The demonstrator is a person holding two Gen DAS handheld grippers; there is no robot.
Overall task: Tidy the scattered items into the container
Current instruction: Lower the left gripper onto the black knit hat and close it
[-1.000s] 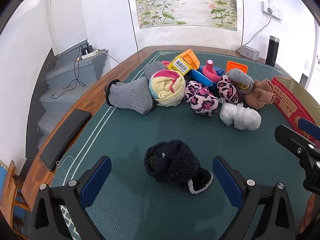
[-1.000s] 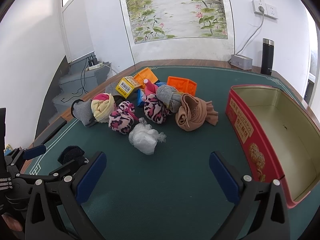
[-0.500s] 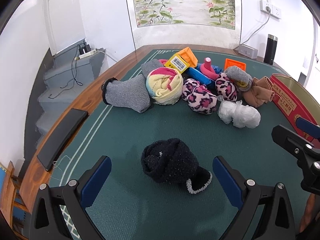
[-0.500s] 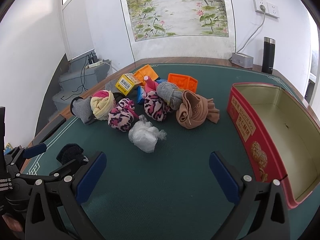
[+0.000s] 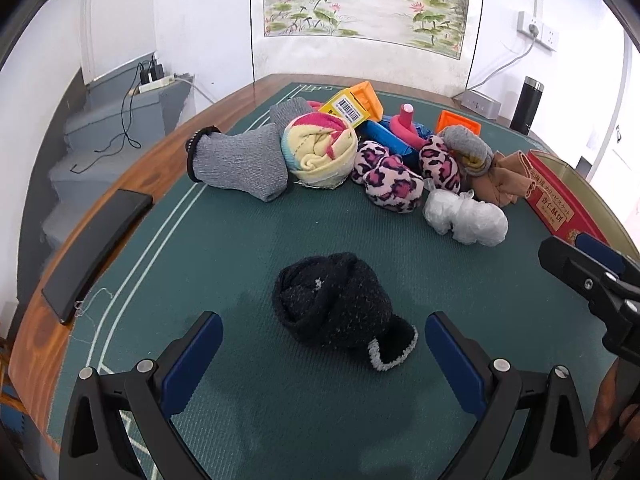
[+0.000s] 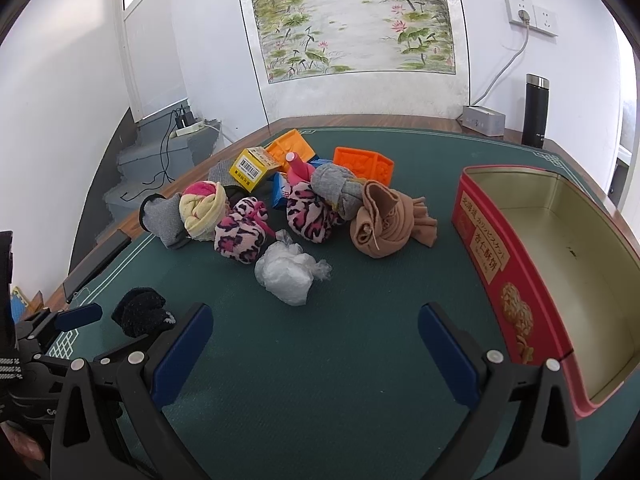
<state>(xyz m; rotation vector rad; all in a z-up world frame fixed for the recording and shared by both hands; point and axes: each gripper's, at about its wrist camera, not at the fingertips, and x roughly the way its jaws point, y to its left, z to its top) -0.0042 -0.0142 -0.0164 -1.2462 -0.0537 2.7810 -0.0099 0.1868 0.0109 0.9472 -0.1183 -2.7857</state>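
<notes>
Left wrist view: left gripper (image 5: 322, 354), fingers apart, flanks the black sock (image 5: 336, 304), seemingly untouched; right gripper (image 6: 316, 340) hangs spread beside the red tin (image 6: 560, 280).

a home room: lotus scroll painting (image 6: 352, 20), wooden table (image 5: 132, 184), grey stairs (image 5: 104, 136).

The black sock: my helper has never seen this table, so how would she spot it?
On the green mat, look nearer than the heap of bright socks and boxes. The black sock lies alone, between the open left gripper fingers. It is the only black bundle, with a grey-edged cuff.
</notes>
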